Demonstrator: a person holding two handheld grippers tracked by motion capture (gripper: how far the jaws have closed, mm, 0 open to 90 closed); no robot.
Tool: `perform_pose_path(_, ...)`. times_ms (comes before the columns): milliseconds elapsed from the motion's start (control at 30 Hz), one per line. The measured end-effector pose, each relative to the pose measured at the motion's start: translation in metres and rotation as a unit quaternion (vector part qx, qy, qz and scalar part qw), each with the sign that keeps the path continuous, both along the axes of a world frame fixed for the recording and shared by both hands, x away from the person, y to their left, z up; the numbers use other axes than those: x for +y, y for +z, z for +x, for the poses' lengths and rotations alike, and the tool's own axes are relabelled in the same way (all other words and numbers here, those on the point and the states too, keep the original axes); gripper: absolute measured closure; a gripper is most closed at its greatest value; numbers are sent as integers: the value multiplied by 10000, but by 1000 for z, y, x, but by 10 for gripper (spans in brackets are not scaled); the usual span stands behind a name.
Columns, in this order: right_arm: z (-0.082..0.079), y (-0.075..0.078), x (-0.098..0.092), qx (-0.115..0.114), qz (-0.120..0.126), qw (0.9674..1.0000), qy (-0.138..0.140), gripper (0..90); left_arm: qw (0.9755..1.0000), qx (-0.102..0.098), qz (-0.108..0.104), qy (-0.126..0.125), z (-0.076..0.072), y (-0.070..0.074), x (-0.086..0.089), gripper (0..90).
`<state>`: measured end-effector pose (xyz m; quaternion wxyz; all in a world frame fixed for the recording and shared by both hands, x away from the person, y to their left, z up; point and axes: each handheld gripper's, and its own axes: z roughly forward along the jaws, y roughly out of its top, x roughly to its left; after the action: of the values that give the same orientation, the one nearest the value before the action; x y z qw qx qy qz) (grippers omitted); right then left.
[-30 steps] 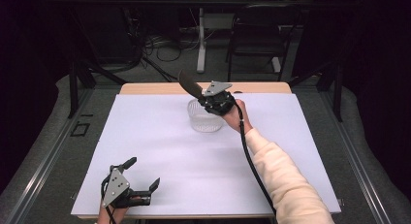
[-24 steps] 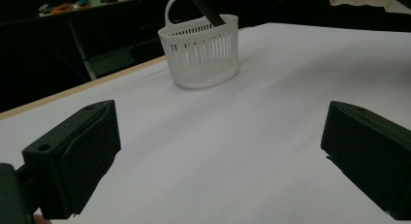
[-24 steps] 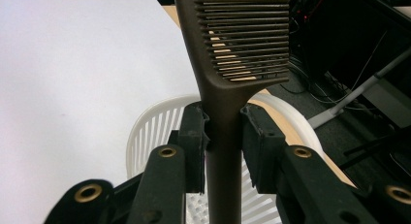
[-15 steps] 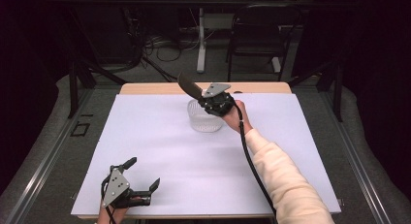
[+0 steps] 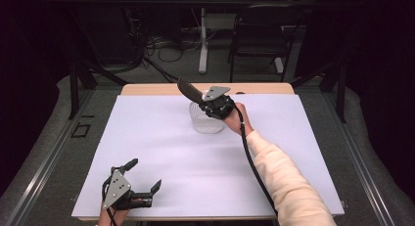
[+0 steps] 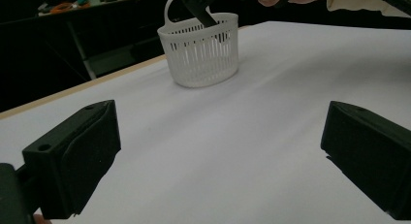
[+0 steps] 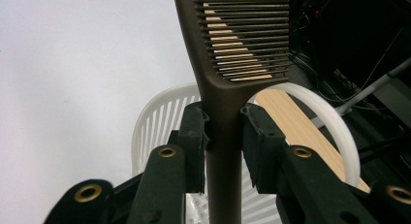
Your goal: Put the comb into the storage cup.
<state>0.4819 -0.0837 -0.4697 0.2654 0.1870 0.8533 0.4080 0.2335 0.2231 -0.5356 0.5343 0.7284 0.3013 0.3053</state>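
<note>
We've got the comb [image 7: 228, 64] clamped in the right hand-held gripper [image 7: 224, 136] above the basket [image 5: 206, 122], not dropped in yet; left hand-held gripper [image 5: 142, 179] idles, jaws apart.

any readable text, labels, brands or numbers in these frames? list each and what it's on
None readable.
Comb in the right gripper: no brand or mark shows on the side in view.
White basket: plain slats, no label.
White table cover: blank.
Left gripper, grey plate on top: no lettering visible.
Background gear: too dark and small to tell.
</note>
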Motion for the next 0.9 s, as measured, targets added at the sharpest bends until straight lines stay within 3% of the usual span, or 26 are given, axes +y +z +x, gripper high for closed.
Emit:
perform_pose_path(300, 3, -6, 1, 126, -169, 9997, 107, 715, 10000, -8, 5, -2, 0, 0, 1, 5)
perform_pose_path(900, 7, -13, 5, 140, -453, 9985, 261, 716, 10000, -8, -8, 9, 0, 0, 0, 6)
